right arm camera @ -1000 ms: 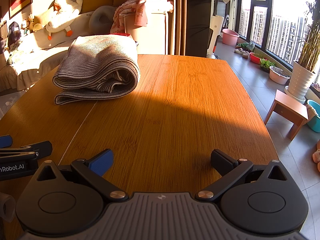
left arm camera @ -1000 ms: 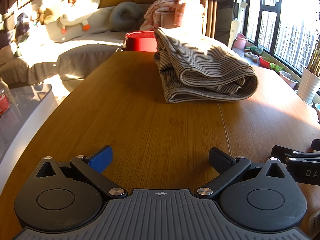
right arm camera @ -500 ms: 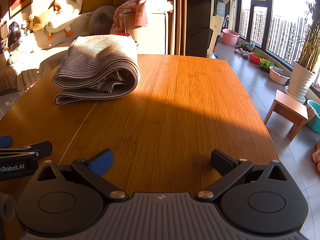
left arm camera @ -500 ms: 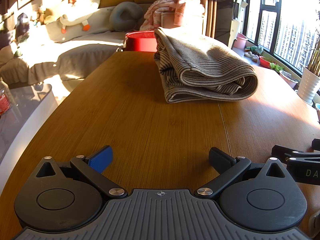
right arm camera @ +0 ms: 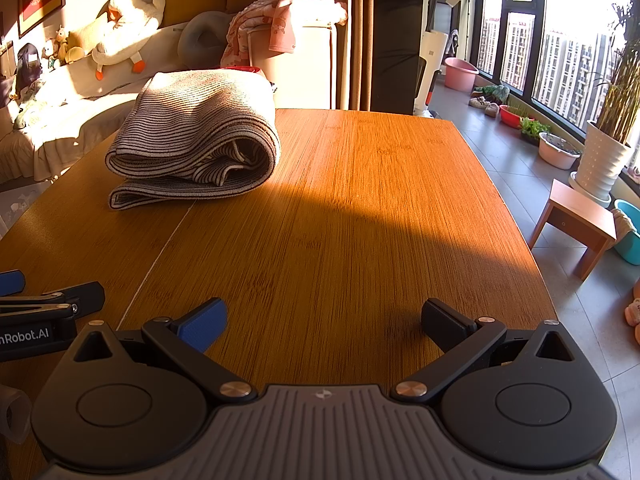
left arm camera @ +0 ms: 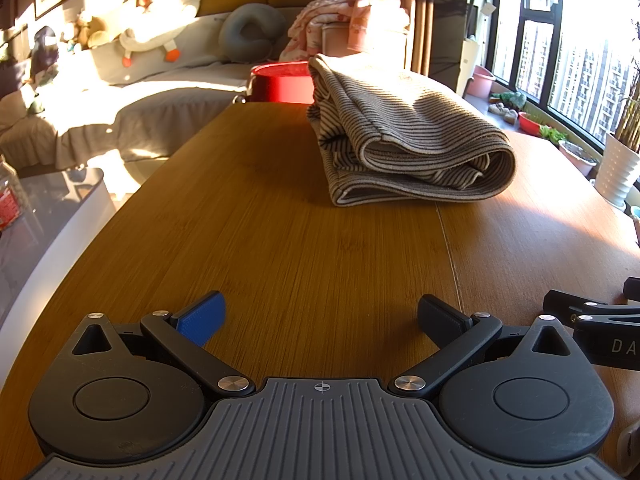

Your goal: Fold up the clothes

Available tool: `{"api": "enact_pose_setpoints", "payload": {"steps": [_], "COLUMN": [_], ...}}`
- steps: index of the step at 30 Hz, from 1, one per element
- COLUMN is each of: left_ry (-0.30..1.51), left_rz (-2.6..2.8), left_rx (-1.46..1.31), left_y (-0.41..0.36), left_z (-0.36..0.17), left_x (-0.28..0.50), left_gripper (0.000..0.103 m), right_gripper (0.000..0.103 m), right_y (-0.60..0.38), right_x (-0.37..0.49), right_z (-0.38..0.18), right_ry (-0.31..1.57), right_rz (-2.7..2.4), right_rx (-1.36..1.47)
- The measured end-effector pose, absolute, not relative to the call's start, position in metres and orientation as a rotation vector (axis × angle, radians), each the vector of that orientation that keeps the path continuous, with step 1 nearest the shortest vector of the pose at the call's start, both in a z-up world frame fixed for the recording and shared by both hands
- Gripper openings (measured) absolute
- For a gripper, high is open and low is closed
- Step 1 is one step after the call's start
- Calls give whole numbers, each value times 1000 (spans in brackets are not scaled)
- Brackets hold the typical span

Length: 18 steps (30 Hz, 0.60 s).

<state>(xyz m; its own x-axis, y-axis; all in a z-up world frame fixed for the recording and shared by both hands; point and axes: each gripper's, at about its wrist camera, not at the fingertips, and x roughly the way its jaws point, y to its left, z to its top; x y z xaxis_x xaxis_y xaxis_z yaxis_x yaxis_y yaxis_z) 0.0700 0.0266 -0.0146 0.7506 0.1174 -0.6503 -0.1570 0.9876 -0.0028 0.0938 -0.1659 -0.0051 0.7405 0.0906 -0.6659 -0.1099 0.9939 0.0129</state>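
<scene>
A striped grey-brown garment (left arm camera: 404,142) lies folded into a thick bundle on the far part of the wooden table (left arm camera: 280,240). It also shows in the right wrist view (right arm camera: 196,140), at the far left. My left gripper (left arm camera: 320,316) is open and empty, low over the near end of the table, well short of the garment. My right gripper (right arm camera: 324,318) is open and empty too, beside the left one. Each gripper shows at the edge of the other's view.
A red basin (left arm camera: 282,86) stands just beyond the table's far end, behind the garment. A sofa with plush toys (left arm camera: 152,40) is at the back left. A small wooden stool (right arm camera: 576,224), plant pots (right arm camera: 604,160) and tubs stand on the floor to the right.
</scene>
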Motion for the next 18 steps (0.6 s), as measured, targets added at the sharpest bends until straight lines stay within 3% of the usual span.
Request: {"api": "enact_pose_setpoints", "payload": {"steps": [18], "left_ry": [708], "left_rz": [151], "left_rx": [-53], "left_y": [26], "left_z": [-15], "left_x": [71], "left_gripper": [103], "right_gripper": [103], "right_y": [-166], "right_x": [93], "right_z": [-5], "right_ry": [729], "right_rz": [110], "right_rx": [-29]}}
